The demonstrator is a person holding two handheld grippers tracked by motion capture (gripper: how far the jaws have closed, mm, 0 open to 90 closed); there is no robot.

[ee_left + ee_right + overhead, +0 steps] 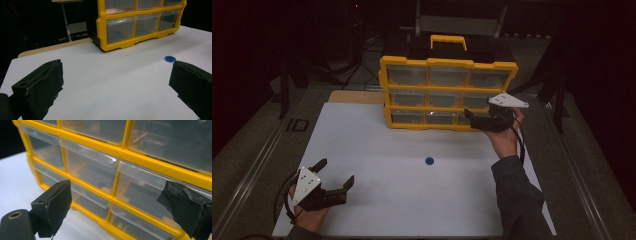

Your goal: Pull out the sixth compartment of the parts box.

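Reaching toward a yellow plastic drawer cabinet with clear drawers (447, 92) at upper centre.
High view: right gripper (473, 119) at its lower right drawers, left gripper (334, 175) lower left, fingers wide; small blue round disc (429, 161) on the white counter (377, 145). Left gripper view: disc right of centre. Right gripper view: fingers wide before the drawers.

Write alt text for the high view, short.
A person's right gripper, jaws open, is held up to the bottom right drawers of a yellow drawer organizer standing at the far side of a white table. The left gripper hovers open at the near left, and a small blue disc lies between them.
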